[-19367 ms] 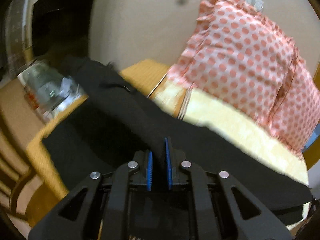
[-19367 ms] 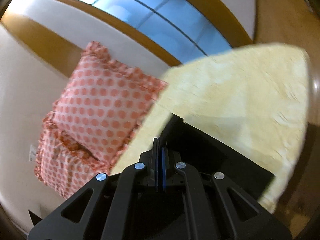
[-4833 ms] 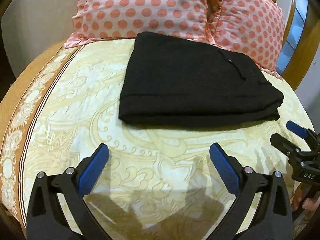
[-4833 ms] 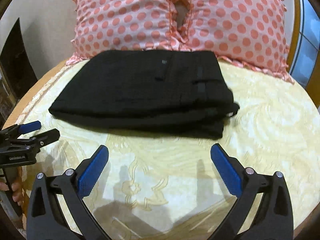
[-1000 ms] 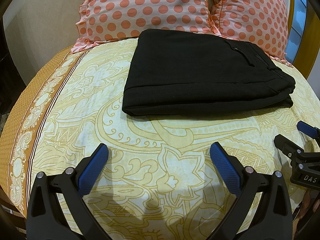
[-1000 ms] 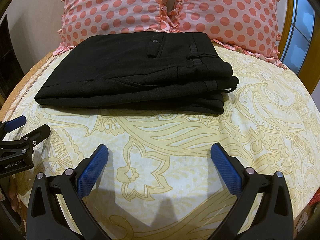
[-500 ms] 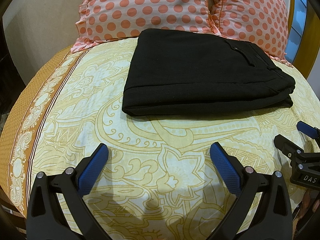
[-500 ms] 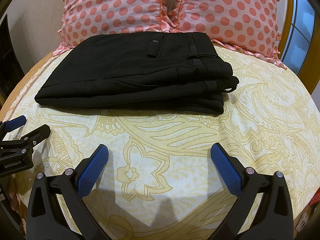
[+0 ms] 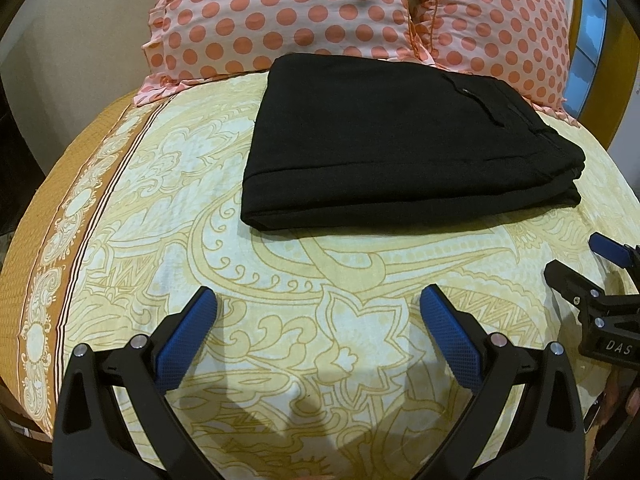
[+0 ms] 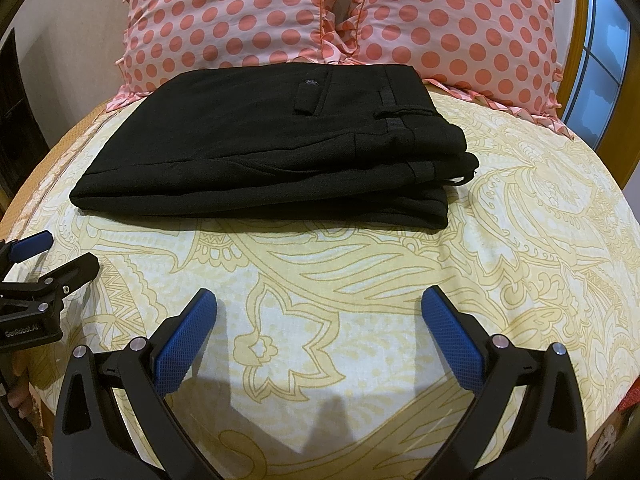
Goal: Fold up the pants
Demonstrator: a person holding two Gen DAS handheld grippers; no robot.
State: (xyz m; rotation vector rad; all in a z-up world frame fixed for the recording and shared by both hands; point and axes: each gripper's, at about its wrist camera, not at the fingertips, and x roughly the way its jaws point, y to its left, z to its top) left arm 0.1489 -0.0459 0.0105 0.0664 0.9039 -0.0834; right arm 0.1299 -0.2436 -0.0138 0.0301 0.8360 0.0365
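Lying flat on the bed [image 9: 132, 216], the pants [image 9: 400, 152] are sitting as a squared black bundle just in front of the pillows [image 9: 280, 16], their far edge touching the pillows' lower hem. By the look of it the folding is about finished — layers are stacking evenly, with the waistband end [image 10: 432, 152] showing several edges.

Taking the pants as the landmark: both grippers are hanging on the near side of them, apart from the cloth, with bare bedsheet lying between. The left gripper [image 9: 318, 332] is facing the bundle's hem-side corner; the right gripper [image 10: 320, 332] is facing its waistband side. Each pair of fingers is standing spread wide, holding nothing. In the right view the left gripper's fingers [image 10: 32, 246] are showing near the bundle's left corner, not touching it.

What is likely to go wrong from here is mostly self-inflicted. Reaching in again with wide fingers is risking a snag on the top layer alone, dragging it off the stack and opening the fold. The loose loop [image 10: 464, 178] at the waistband end is looking easy to catch. The soft bed is also giving under any press — so pushing down near the bundle is apt to tilt or slide it.
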